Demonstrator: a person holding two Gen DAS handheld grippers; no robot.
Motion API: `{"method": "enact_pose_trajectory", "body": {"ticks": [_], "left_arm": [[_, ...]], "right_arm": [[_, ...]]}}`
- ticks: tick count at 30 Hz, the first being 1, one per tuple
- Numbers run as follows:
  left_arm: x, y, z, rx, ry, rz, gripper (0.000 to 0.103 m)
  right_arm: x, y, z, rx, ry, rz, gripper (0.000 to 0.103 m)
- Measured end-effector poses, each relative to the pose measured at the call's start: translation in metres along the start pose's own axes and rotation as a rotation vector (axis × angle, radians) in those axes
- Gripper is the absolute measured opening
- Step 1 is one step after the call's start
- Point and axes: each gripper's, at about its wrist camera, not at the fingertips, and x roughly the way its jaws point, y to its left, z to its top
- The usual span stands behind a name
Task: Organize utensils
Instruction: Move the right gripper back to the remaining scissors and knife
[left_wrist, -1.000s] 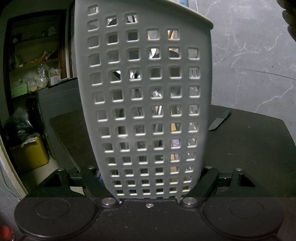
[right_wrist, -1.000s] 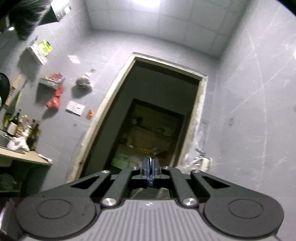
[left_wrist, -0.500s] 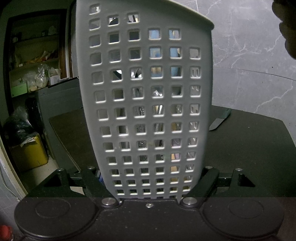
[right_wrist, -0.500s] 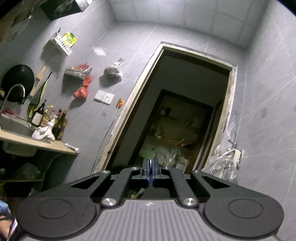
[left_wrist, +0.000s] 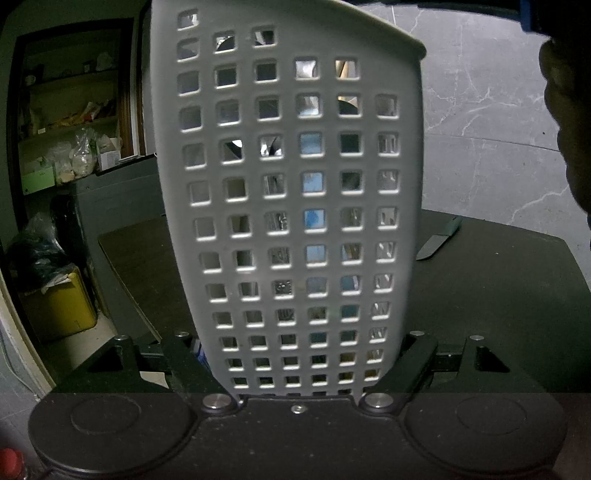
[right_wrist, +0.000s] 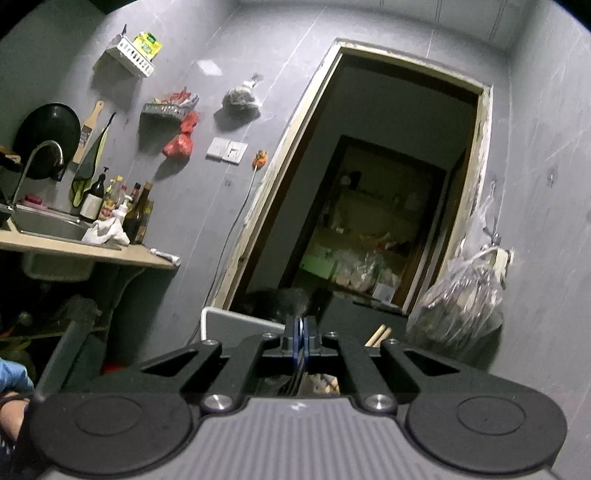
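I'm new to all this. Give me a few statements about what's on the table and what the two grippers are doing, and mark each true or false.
1. The left gripper clamps a white perforated basket. True.
2. A knife lies on the dark table, right of the basket. True.
3. The basket has no utensils in it. False: metal utensils glint through its holes.
4. The right gripper is wide open. False: its jaws are shut together.
5. The knife is inside the basket. False: it lies on the table outside it.
6. In the right wrist view, a doorway lies ahead of the gripper. True.
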Motion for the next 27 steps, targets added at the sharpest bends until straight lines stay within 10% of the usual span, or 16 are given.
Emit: {"method": "enact_pose_trajectory", "body": {"ticks": [19, 27], "left_arm": [[-0.001, -0.001, 0.000, 0.000, 0.000, 0.001, 0.082], [-0.001, -0.001, 0.001, -0.001, 0.000, 0.001, 0.082]], "right_arm": [[0.006, 0.000, -0.015, 0.028, 0.056, 0.032, 0.009], [-0.009, -0.011, -0.015, 0.063, 0.001, 0.026, 0.051]]}}
